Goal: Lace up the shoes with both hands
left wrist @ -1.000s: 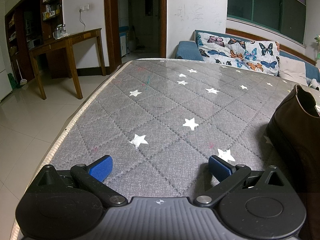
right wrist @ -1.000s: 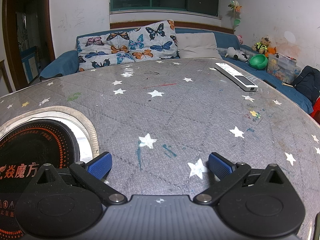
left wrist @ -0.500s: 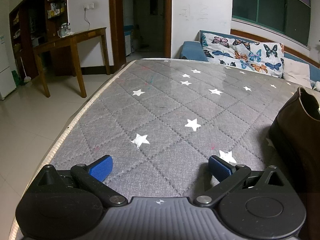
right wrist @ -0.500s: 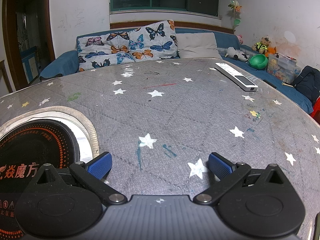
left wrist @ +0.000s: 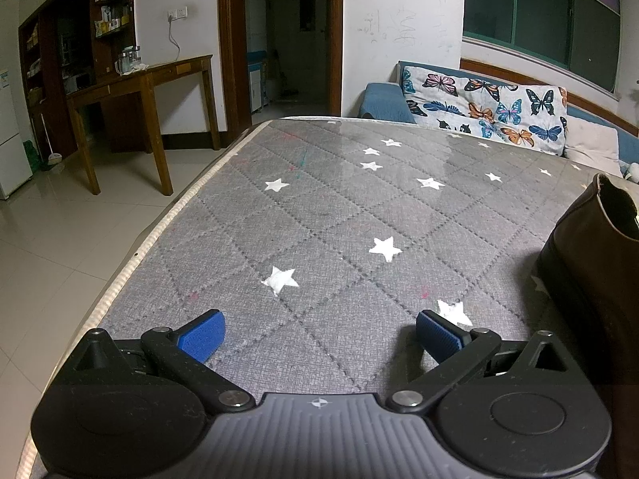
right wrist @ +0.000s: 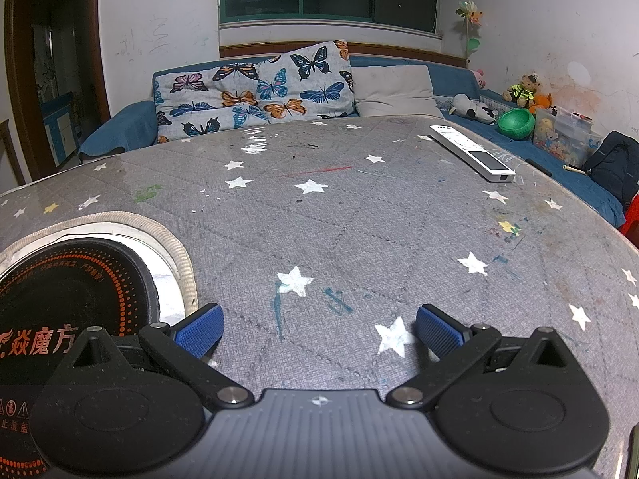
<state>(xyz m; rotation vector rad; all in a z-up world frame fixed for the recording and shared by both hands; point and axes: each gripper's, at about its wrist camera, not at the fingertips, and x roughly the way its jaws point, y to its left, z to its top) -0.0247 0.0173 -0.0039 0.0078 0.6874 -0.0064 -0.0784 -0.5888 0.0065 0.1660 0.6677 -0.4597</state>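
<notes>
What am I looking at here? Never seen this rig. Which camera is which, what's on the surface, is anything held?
No robot arm here: a person carries a pair of hand-held tongs in each hand, with a fisheye camera on each looking forward along its two blue-padded fingers.

The left wrist view shows the left tongs wide open over a grey quilted cover with white stars. A brown leather shoe stands at the right edge of that picture, beside the tongs and not gripped. No lace shows in this view.

The right wrist view shows the right tongs, also open and empty, over the same cover. A white remote control lies further back on the right, and a round black cooktop with orange print sits in a cut-out at the left.

Nothing is held, so lacing has not begun.
</notes>
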